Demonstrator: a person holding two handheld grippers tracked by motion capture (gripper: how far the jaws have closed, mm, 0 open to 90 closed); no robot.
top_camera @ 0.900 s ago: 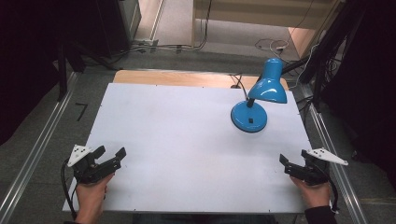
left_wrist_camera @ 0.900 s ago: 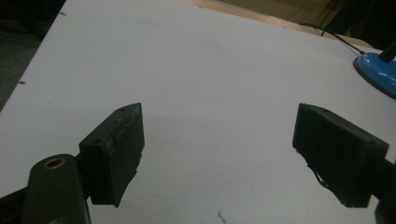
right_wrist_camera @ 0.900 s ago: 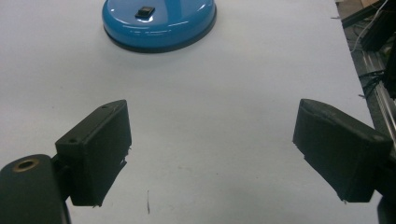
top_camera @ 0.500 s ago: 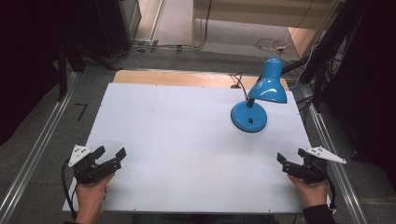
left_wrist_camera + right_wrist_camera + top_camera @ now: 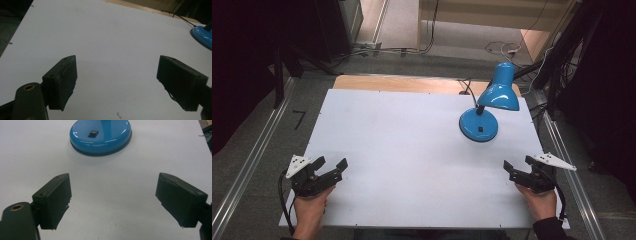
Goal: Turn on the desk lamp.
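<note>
Only one mark can be made out: a dark "7"-shaped sign [image 5: 299, 119] on the grey floor left of the table [image 5: 402, 150] (perhaps just tape).

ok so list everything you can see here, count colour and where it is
desk lamp: 1, bright blue, far right part of the table, shade tilted over its round base
lamp switch: 1, black, on top of the lamp base
lamp cable: 1, black, runs from the lamp off the far edge
table: 1, white top, with a wooden strip along its far edge
floor cables: several, white and black, on the floor beyond the table
left gripper: 1, black, near left corner, jaws open, nothing between them
right gripper: 1, black, near right corner, jaws open, pointing towards the lamp base
hands: 2, one holding each gripper
</note>
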